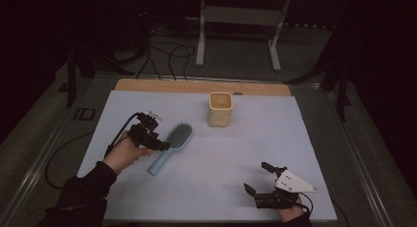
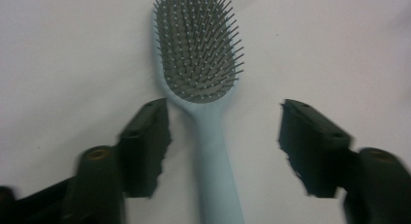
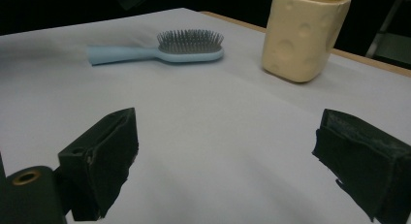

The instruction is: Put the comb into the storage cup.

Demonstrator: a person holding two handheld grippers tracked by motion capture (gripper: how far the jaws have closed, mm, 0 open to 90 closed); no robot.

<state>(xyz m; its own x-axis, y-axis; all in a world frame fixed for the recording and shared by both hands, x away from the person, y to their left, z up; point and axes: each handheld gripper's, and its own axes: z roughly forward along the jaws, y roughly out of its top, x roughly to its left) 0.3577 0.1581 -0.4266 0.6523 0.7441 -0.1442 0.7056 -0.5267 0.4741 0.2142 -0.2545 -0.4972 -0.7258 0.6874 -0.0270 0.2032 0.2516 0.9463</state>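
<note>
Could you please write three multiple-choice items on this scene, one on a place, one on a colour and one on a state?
1. Where does the hairbrush lie relative to the cup?
A. inside it
B. on the sheet, apart from it, nearer the left gripper
C. leaning against it

2. What colour is the hairbrush's handle?
A. light blue
B. red
C. black

3. How does the left gripper stand at the hairbrush?
A. clamped on the bristles
B. lifting it off the table
C. open, jaws either side of the handle

Answers: 1 B, the high view shows bare sheet between them. 2 A, plain in the left gripper view. 3 C, gaps show between both jaws and the handle.
</note>
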